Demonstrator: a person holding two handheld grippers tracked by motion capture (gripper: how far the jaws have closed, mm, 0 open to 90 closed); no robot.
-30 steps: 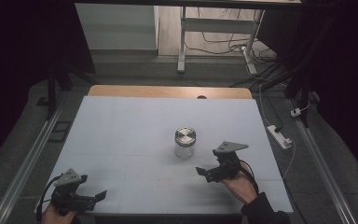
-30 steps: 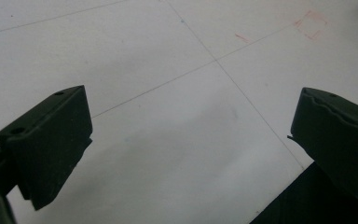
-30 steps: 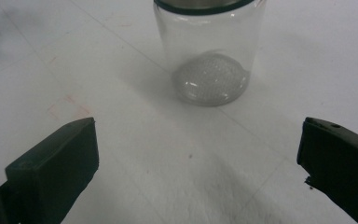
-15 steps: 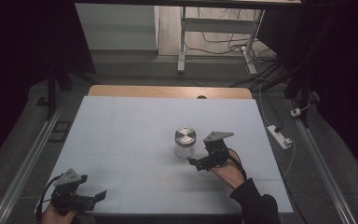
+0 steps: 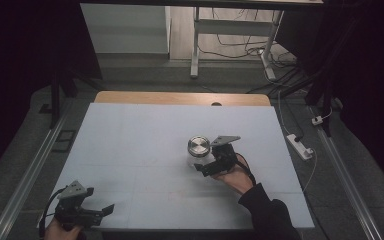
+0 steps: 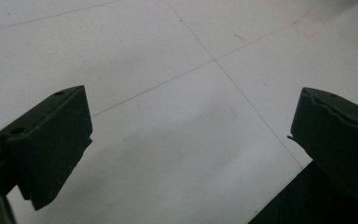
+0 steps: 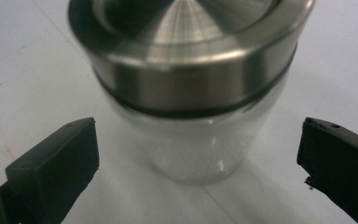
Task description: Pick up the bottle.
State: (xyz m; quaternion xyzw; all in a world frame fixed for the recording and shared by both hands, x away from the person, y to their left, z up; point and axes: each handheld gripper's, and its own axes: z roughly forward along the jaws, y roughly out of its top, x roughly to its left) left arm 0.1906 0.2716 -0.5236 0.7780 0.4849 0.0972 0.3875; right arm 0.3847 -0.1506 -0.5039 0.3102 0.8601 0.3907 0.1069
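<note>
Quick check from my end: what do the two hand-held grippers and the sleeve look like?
Both are black. The right hand-held gripper carries a grey three-cornered plate on top; the left hand-held gripper has one too, plus a dark trailing cable. Blocky black jaws. The right arm wears a dark long sleeve.

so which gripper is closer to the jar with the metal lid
The right. The right gripper sits open right beside the jar, jaws either side of its glass body without touching. The left gripper is open at the table's near left corner, far from it.
</note>
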